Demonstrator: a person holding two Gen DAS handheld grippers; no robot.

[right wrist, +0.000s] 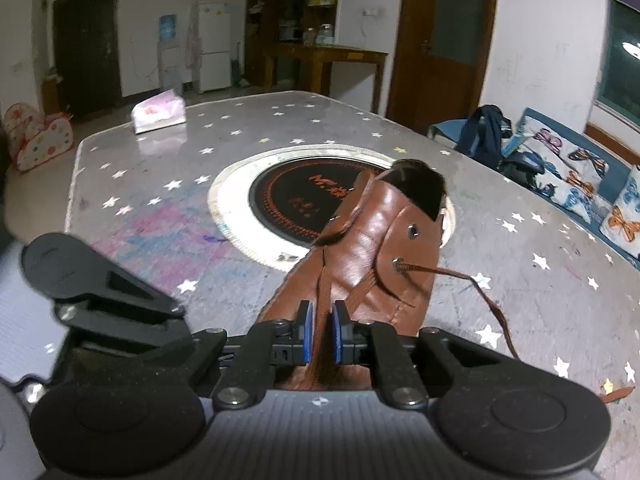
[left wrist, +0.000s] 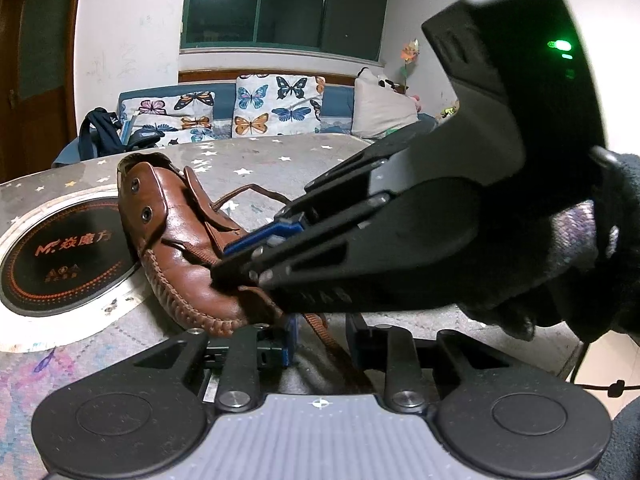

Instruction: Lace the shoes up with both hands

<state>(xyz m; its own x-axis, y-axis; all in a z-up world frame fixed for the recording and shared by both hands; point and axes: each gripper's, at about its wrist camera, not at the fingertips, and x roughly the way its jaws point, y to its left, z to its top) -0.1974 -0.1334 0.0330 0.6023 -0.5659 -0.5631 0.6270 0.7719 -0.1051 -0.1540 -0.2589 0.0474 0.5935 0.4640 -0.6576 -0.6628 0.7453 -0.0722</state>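
A brown leather shoe (left wrist: 180, 240) lies on the star-patterned table, also in the right wrist view (right wrist: 376, 240). A brown lace (right wrist: 460, 276) runs out of an eyelet and trails right over the table. My right gripper (right wrist: 320, 332) is nearly closed around a lace strand on the shoe's front; its blue pads (right wrist: 306, 328) stand a strand's width apart. It shows in the left wrist view (left wrist: 248, 256) pressing on the toe. My left gripper (left wrist: 320, 344) sits low by the toe with a lace end (left wrist: 320, 328) passing between its fingers; how tightly it grips is hidden.
A round black induction plate (right wrist: 304, 196) with a white ring sits in the table's middle, under the shoe's heel. A tissue pack (right wrist: 160, 114) lies at the far end. A sofa with butterfly cushions (left wrist: 256, 108) and a dark bag (left wrist: 100, 136) stand beside the table.
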